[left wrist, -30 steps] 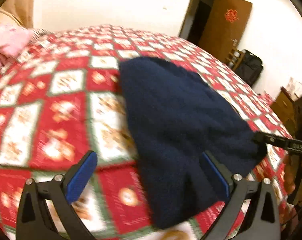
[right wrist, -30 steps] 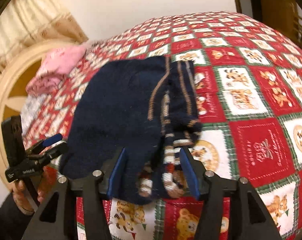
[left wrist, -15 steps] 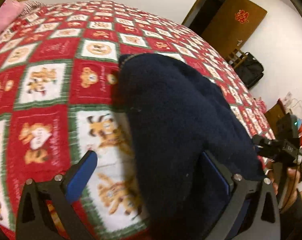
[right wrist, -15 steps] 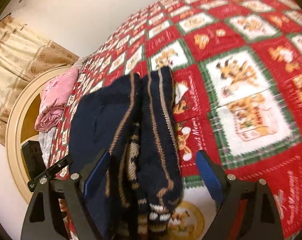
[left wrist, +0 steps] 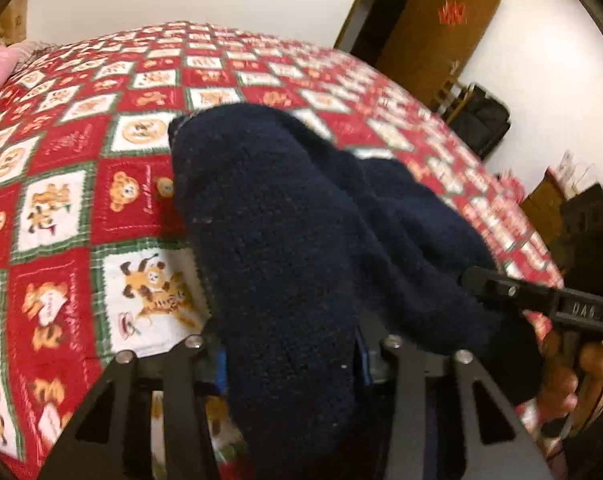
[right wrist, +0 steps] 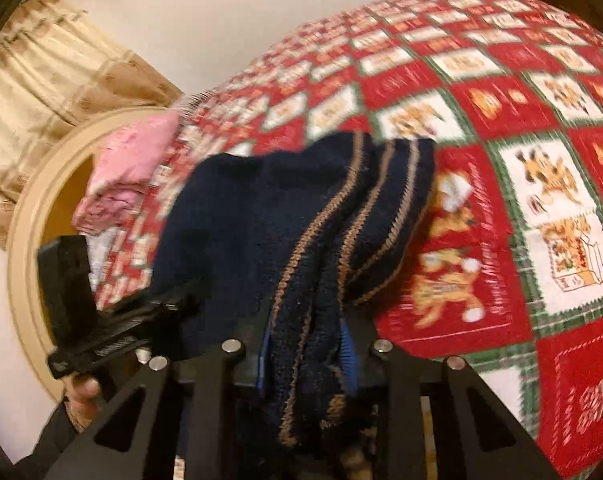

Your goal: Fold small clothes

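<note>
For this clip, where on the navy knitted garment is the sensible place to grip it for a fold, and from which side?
The near hem of the navy knitted garment, one corner per gripper, approached from the bed's near edge. It lies lengthwise away from the cameras, so that edge bunches easily. The left gripper is shut on its plain side and the right gripper on its tan-striped side.

A dark navy knitted sweater (left wrist: 285,240) is bunched between the left gripper (left wrist: 291,354) fingers, its thick folded bulk running away from them over the bed. At the right gripper (right wrist: 307,354), its edge with thin tan stripes (right wrist: 321,232) is pinched between the blue pads, gathered in ridges that stretch forward from the fingertips.
</note>
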The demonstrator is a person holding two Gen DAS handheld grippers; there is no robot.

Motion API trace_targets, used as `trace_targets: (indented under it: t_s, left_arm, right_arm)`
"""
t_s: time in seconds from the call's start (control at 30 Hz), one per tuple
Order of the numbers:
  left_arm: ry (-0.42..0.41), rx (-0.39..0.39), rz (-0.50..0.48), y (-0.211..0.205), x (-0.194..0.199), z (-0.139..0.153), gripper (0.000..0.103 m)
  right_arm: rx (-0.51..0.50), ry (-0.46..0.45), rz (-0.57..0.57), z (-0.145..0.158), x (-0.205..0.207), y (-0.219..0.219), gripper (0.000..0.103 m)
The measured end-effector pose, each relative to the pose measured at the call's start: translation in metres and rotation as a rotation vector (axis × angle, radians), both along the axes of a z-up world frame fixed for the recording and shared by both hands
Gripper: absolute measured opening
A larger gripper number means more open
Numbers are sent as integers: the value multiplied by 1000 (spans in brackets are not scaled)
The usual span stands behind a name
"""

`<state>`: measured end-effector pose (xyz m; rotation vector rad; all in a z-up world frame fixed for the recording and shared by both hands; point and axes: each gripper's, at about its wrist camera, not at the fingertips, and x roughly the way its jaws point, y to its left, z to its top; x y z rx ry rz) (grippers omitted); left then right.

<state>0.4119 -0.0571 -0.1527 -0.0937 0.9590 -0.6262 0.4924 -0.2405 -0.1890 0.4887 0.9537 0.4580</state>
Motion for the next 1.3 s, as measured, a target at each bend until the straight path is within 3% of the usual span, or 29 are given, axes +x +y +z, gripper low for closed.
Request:
trace_targets:
  t_s: [0.3, 0.47, 0.83, 1.3]
  left_arm:
    - [-110, -50, 79, 81, -33, 74, 44]
    - [-187, 28, 150, 129, -57, 94, 44]
    - [-240, 95, 284, 219, -97, 100, 44]
    - [-187, 88, 437, 340, -134, 70, 44]
  right_arm:
    - [29, -89, 98, 59, -28, 58, 21]
    - [75, -122, 172, 76, -38, 106, 20]
    - [125, -125, 347, 89, -59, 226, 20]
    - [116, -73, 524, 68, -92, 359, 20]
